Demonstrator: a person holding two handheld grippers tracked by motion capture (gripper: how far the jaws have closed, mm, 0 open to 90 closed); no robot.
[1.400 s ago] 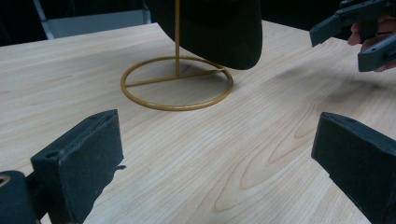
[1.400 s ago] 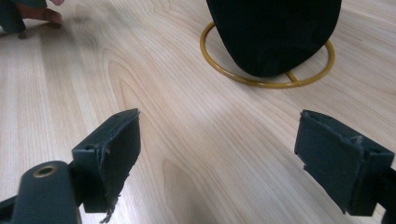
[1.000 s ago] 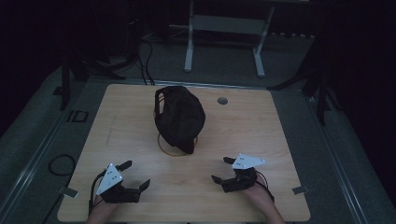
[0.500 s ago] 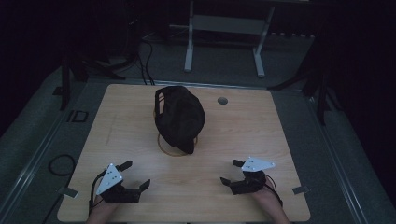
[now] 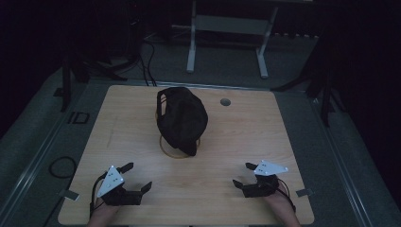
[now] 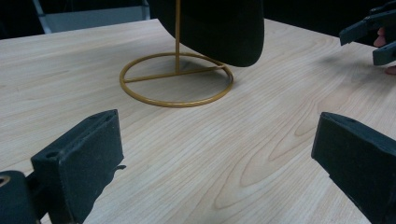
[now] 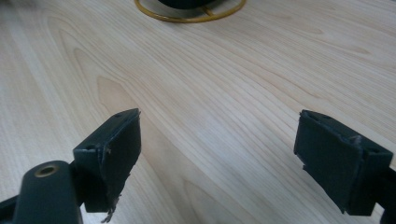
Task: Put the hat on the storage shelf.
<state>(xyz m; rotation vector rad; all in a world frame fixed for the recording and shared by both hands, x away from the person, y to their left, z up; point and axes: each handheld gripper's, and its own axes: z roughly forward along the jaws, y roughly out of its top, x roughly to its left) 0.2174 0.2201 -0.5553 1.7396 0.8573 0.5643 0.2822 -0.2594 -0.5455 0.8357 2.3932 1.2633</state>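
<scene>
While both tools are kept low near the table's [image 5: 283, 118] near edge, a broad band of bare wood is left between them and the stand. The left gripper [image 5: 135, 177] is seen at the near left corner with its jaws spread wide and nothing between them; the right gripper [image 5: 242, 176] is seen at the near right, likewise spread and empty. The black cap [image 5: 182, 118] is found at the table's middle, well apart from both, draped over a gold wire stand [image 6: 176, 79] whose ring base lies flat on the wood. A small round hole [image 5: 225, 101] is set far right of the cap.
</scene>
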